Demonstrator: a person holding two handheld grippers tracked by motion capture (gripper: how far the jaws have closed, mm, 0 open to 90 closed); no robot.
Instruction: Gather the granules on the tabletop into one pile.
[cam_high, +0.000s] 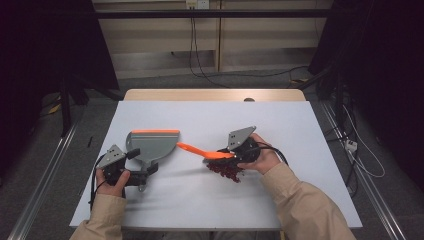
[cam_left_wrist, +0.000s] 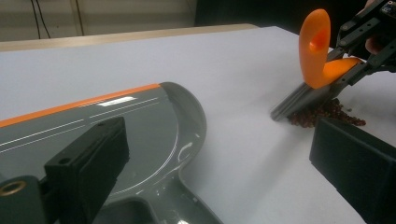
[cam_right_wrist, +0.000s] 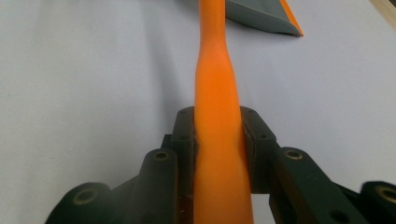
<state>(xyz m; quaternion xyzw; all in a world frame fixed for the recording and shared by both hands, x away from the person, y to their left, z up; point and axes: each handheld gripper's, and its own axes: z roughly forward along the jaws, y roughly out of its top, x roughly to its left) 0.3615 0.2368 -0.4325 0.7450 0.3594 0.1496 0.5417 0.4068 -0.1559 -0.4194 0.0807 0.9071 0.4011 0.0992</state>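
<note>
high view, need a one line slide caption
Right gripper sweeps dark red bits with an orange-handled brush toward the grey dustpan steadied by the left gripper.

Brush: orange handle, grey bristles, tilted, bristle edge touching a pile of dark red bits on the desk. Dustpan: grey with orange front lip, lying flat, left of the pile, apart.

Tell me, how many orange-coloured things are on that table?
2. An orange-handled brush, held right of centre over the red bits, and the dustpan with an orange edge strip, left of centre.
</note>
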